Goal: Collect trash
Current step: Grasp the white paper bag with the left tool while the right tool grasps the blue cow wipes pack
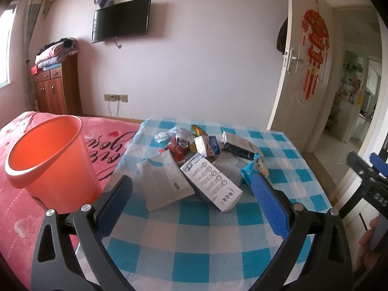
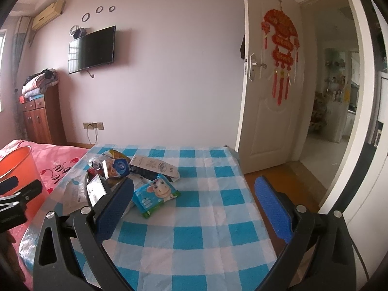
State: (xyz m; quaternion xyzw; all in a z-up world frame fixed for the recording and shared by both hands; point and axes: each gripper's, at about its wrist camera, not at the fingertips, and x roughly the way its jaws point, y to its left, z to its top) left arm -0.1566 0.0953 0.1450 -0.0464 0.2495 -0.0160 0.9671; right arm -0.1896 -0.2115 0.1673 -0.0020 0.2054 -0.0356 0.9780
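Note:
A pile of trash lies on the blue-checked table (image 1: pixel 194 262): a white carton (image 1: pixel 212 184), a grey pouch (image 1: pixel 165 181), a blue wet-wipe pack (image 1: pixel 254 169), a dark box (image 1: pixel 238 145) and crumpled wrappers (image 1: pixel 179 140). An orange bin (image 1: pixel 48 160) stands on the pink bed to the left. My left gripper (image 1: pixel 192 194) is open and empty, just short of the pile. My right gripper (image 2: pixel 194 201) is open and empty above the table, with the wipe pack (image 2: pixel 156 194) beside its left finger. The pile (image 2: pixel 116 167) and the bin (image 2: pixel 17 169) show at the left.
The pink bed (image 1: pixel 14 218) adjoins the table's left side. A wooden cabinet (image 1: pixel 55 89) with folded blankets stands at the far wall under a TV (image 1: pixel 121 20). An open door (image 2: pixel 271 97) and wooden floor lie right of the table.

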